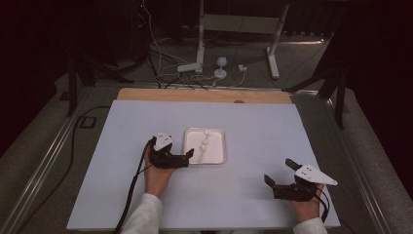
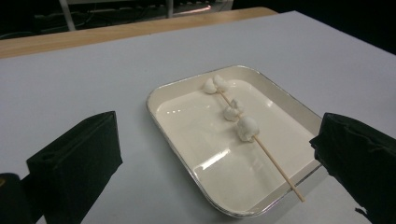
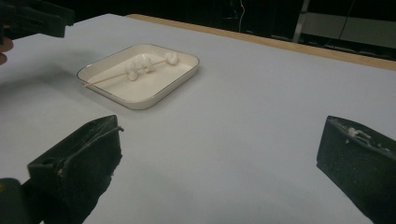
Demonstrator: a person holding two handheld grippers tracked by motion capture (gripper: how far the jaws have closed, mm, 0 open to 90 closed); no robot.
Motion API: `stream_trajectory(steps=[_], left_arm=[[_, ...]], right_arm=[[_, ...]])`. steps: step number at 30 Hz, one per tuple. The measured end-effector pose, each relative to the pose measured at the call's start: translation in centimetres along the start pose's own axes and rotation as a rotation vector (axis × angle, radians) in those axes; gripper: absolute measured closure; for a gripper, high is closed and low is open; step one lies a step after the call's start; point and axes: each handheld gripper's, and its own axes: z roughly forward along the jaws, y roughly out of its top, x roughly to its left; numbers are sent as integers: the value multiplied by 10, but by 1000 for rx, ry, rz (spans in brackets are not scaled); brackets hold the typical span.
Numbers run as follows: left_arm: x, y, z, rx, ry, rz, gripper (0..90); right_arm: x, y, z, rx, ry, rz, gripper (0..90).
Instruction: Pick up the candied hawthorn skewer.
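Your left gripper (image 1: 191, 157) sits right at the near-left edge of the tray (image 1: 218, 158), fingers (image 2: 74, 163) spread wide with nothing between them, and from the left gripper view you're looking straight down the line of the skewer (image 2: 275, 163). That skewer lies slantwise in the tray, three white marshmallow-like lumps (image 2: 246, 128) threaded on its far half, and its bare near end pokes out over the tray's rim, just short of your right-hand finger in that view. So the pieces look to be on the stick already and the stick is resting in the dish; what seems to be left is the pickup itself, and you're lined up for it but not touching yet. Your right gripper (image 1: 278, 176) hangs well apart, over the bare tabletop (image 1: 263, 126) toward the near-right corner, its fingers (image 3: 77, 163) also wide and empty; in the right gripper view one pad carries a few white flecks, what they are I can't tell. From here I'd say you're at the approach: close on the bare wooden end, not the soft lumps, and keep clear of the rim.
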Motion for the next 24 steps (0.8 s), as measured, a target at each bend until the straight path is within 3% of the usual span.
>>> stream_trajectory(steps=[10,17,20,24], left_arm=[[-15,2,21,74,-54,20,26],[-30,3,40,157,-51,41,43],[-33,1,47,193,-40,42,108],[-34,-3,53,262,-41,56,298]], right_arm=[[0,0,0,1,2,0,0],[0,0,0,2,2,1,0],[0,0,0,2,1,2,0],[-1,0,0,1,1,3,0]])
